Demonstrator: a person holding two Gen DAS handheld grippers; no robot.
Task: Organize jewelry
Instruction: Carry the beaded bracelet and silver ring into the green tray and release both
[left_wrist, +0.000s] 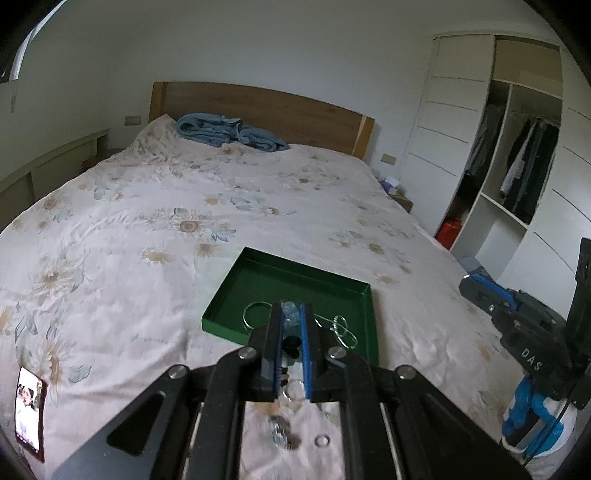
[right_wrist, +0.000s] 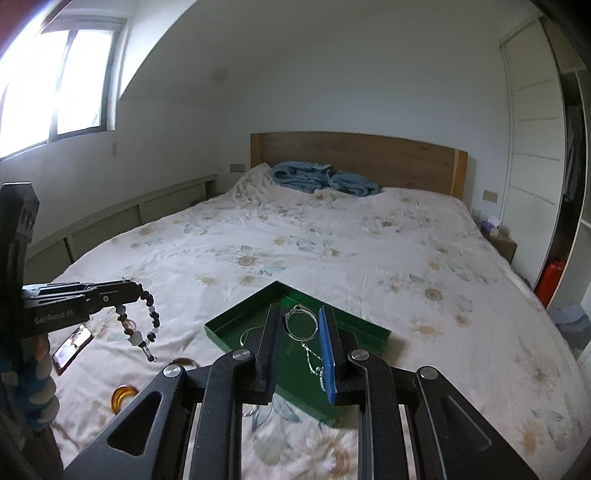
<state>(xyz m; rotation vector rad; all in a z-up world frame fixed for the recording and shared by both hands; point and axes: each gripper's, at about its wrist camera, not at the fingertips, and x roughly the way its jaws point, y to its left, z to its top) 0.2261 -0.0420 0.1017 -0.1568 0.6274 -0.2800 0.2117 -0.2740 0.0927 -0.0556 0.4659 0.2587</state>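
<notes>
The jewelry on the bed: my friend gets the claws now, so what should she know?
Left claw: shut on the beaded bracelet, held above the bed, left of the green tray.
Right claw: open, holding nothing, over the tray.
Done: silver bangle and silver chain lie in the tray.
Left: bracelet into the tray, then the amber ring and small silver ring on the bedspread.

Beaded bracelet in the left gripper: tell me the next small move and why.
Probably carry the left gripper rightward until the beaded bracelet hangs over the green tray, then lower it in. The bracelet dangles above the bedspread, left of the tray, where a silver bangle and chain already lie. The right gripper is open, holding nothing.
</notes>
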